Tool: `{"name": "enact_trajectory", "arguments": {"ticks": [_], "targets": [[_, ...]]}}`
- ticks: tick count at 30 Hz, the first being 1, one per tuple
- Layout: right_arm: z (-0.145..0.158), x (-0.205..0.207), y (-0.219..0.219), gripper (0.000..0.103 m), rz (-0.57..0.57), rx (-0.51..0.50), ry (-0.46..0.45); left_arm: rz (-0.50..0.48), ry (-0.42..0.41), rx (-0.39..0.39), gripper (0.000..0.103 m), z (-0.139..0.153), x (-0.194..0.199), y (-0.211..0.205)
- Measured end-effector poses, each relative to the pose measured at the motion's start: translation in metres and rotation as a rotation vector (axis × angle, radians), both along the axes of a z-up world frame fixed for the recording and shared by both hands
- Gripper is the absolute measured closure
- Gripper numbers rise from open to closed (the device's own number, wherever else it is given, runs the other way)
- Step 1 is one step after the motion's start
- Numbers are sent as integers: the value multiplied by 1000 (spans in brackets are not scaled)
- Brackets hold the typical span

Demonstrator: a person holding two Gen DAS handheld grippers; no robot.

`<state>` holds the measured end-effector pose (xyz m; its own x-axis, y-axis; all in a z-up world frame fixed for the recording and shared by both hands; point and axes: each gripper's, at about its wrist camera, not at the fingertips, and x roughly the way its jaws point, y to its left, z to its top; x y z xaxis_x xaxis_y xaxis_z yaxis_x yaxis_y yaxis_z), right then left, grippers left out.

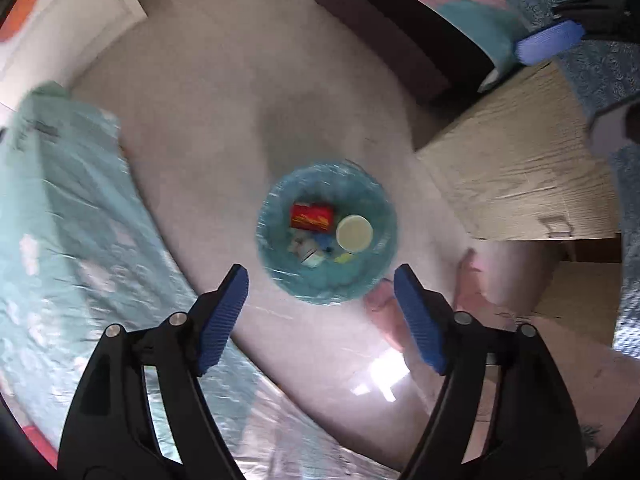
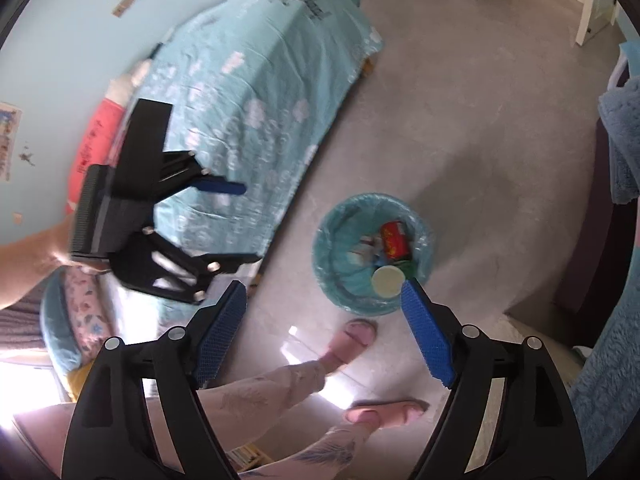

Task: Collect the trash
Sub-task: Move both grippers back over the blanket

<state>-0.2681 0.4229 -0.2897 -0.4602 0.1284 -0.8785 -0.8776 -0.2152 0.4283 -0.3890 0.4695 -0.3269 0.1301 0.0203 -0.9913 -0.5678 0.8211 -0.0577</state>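
A round bin lined with a teal bag (image 1: 362,280) stands on the grey floor, seen from above in both views (image 2: 340,292). Inside it lie a red can (image 1: 311,216), a pale round lid (image 1: 354,233) and several small scraps; the can (image 2: 393,240) and the lid (image 2: 387,281) also show in the right wrist view. My left gripper (image 1: 321,300) hangs open and empty high above the bin. My right gripper (image 2: 323,316) is open and empty too, also high above the floor. The left gripper (image 2: 242,222) shows in the right wrist view over the bed.
A bed with a teal cloud-print cover (image 2: 256,92) runs along the left. A wooden cabinet (image 1: 520,168) stands right of the bin. The person's feet in pink slippers (image 2: 352,340) are on the floor just in front of the bin. A blue fluffy blanket (image 2: 624,152) lies at the right.
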Motion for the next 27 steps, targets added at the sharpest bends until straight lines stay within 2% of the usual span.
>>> {"name": "enact_trajectory", "arguments": {"ticks": [3, 7, 12, 19, 21, 27], "targets": [[34, 9, -11, 19, -43, 63, 25, 13, -28, 48, 19, 26, 2, 0], [83, 24, -33, 15, -101, 154, 36, 11, -78, 109, 15, 64, 9, -1], [128, 43, -62, 15, -166, 220, -2, -40, -132, 184, 13, 110, 33, -10], [185, 78, -125, 15, -330, 327, -56, -154, -226, 255, 9, 174, 81, -36], [201, 90, -149, 15, -397, 359, -74, -220, -255, 292, 8, 194, 100, -52], [235, 124, -237, 15, -615, 423, -128, -359, -353, 317, 7, 242, 158, -110]]}}
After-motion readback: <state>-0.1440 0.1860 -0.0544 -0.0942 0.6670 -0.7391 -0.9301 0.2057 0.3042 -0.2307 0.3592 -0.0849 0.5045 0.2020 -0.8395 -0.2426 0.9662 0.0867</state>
